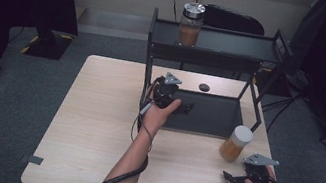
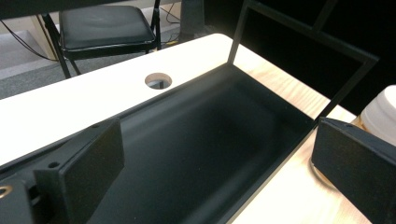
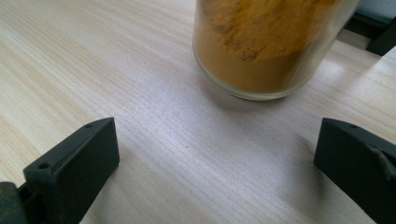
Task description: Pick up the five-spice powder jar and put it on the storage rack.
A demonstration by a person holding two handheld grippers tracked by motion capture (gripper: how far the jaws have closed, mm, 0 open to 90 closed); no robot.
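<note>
A glass jar of orange-brown powder with a white lid (image 1: 235,143) stands on the wooden table, just right of the black rack's lower shelf (image 1: 212,115). My right gripper (image 1: 231,178) lies low on the table close in front of it, open; in the right gripper view the jar (image 3: 261,51) stands just beyond the spread jaws of that gripper (image 3: 215,158). My left gripper (image 1: 185,108) hovers open over the lower shelf's left part (image 2: 196,135), with nothing between its jaws (image 2: 219,158). A second jar with a silver lid (image 1: 191,23) stands on the rack's top shelf.
The black two-tier rack (image 1: 154,44) takes up the table's far half, its posts rising at the corners. A round cable hole (image 2: 158,80) is in the table behind the shelf. A black chair (image 2: 105,25) stands beyond the table. The table's left half (image 1: 95,120) is bare wood.
</note>
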